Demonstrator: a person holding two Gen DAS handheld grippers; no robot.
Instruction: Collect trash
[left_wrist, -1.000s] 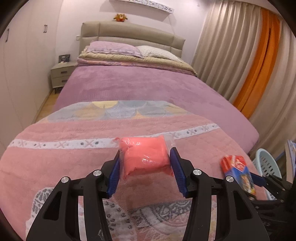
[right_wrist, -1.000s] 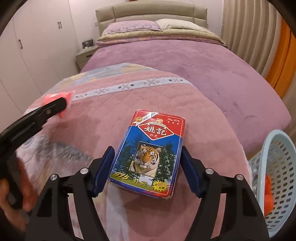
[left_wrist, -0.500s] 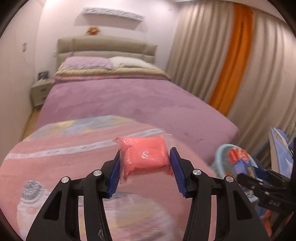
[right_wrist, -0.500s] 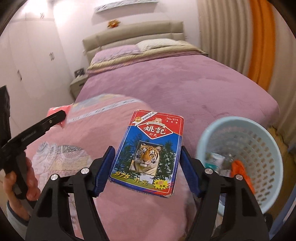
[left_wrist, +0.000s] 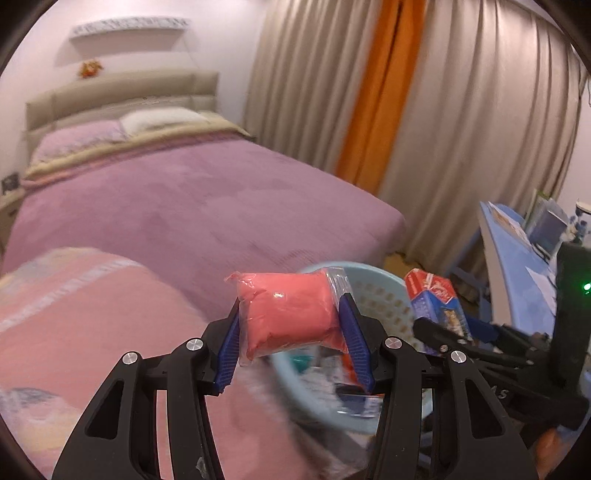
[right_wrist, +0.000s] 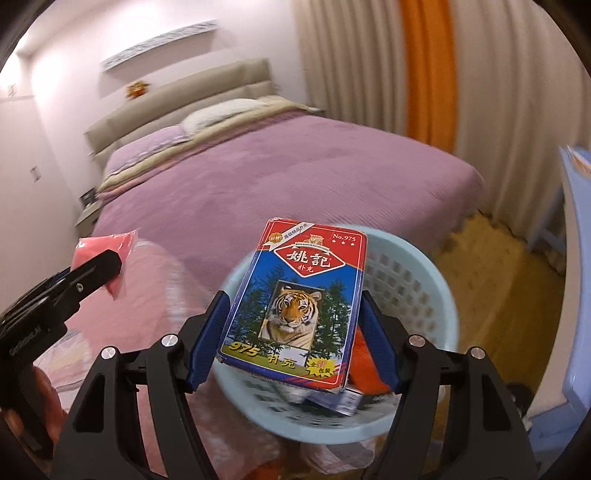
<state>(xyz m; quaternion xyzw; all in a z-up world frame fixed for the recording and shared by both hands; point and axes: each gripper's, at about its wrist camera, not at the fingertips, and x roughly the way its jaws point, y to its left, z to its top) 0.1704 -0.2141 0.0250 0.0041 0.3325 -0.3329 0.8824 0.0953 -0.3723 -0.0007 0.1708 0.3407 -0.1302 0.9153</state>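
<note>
Light-blue perforated basket (right_wrist: 439, 295), mouth open upward, standing on the floor just beside the bed (right_wrist: 295, 177). Trash already lies in the bottom of the basket; the upper part of its well is free. Above the rim hang the right gripper (right_wrist: 295, 317), clamped on a playing-card box (right_wrist: 295, 306), and the left gripper (left_wrist: 291, 332), clamped on a pink packet (left_wrist: 288, 314). On the far side of the basket, bare yellow floor (right_wrist: 498, 266) runs to the curtains (left_wrist: 461, 129). To its right a blue table (right_wrist: 576, 258) closes that flank.

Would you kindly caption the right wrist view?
Right claw holds tiger card box above blue basket.
</note>
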